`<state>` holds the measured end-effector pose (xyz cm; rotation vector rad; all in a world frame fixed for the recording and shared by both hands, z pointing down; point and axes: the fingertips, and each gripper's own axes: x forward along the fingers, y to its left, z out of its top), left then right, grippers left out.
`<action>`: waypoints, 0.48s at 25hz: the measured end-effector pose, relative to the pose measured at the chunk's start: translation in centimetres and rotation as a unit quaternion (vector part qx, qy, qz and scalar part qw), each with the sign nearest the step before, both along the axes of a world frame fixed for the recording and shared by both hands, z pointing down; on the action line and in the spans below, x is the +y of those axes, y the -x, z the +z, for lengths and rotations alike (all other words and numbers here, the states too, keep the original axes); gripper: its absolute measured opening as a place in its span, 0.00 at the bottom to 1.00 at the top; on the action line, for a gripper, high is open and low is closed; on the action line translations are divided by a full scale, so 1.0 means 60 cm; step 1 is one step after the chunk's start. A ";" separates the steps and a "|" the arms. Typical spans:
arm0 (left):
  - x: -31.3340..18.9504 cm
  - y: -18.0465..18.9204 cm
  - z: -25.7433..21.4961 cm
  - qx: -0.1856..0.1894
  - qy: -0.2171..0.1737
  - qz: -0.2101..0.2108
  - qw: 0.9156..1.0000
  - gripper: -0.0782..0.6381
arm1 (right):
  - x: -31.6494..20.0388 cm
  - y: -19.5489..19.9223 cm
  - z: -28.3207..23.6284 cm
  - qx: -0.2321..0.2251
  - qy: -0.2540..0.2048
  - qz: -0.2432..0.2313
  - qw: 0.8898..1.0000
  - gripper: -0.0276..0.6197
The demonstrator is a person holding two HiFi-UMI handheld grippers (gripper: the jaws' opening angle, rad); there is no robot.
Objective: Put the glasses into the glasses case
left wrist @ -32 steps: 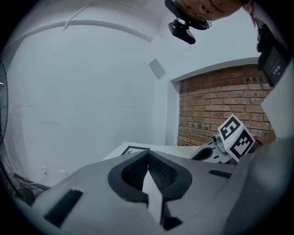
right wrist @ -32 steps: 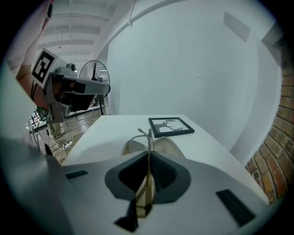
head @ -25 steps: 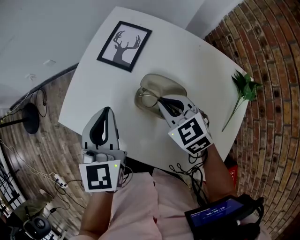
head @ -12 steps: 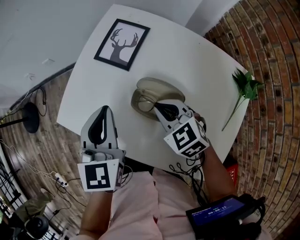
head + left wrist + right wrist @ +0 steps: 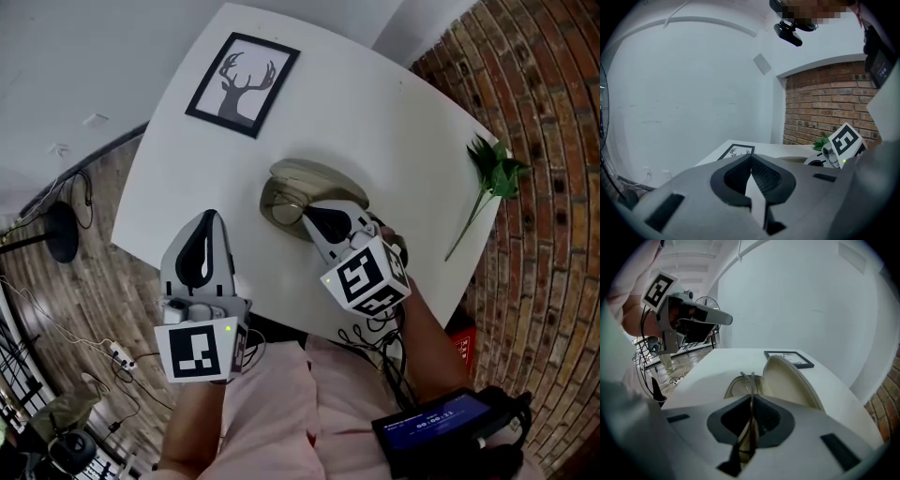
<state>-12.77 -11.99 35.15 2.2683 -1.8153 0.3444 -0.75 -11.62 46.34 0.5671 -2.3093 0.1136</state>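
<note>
A beige glasses case lies open in the middle of the white table, lid raised at the far side. My right gripper reaches into it from the near side, shut on the thin-framed glasses, which hang over the case's lower shell. In the right gripper view the glasses stand edge-on between the pads of the right gripper, in front of the case. My left gripper hovers at the table's near left edge, shut and empty; the left gripper shows its pads meeting.
A framed deer picture lies at the table's far left. A green sprig rests at the right edge, beside a brick wall. Cables and a fan stand are on the wood floor to the left.
My right gripper has sunk a little and shifted left, carrying the glasses lower into the open case. The left gripper has stayed put.
</note>
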 end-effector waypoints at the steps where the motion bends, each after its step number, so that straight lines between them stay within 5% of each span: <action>1: -0.001 0.000 0.001 0.000 0.001 0.000 1.000 0.12 | -0.001 0.000 0.001 0.001 -0.002 0.002 1.000 0.07; 12: -0.005 -0.006 0.008 0.001 0.004 0.004 1.000 0.12 | 0.000 0.001 0.009 0.005 -0.010 0.020 1.000 0.07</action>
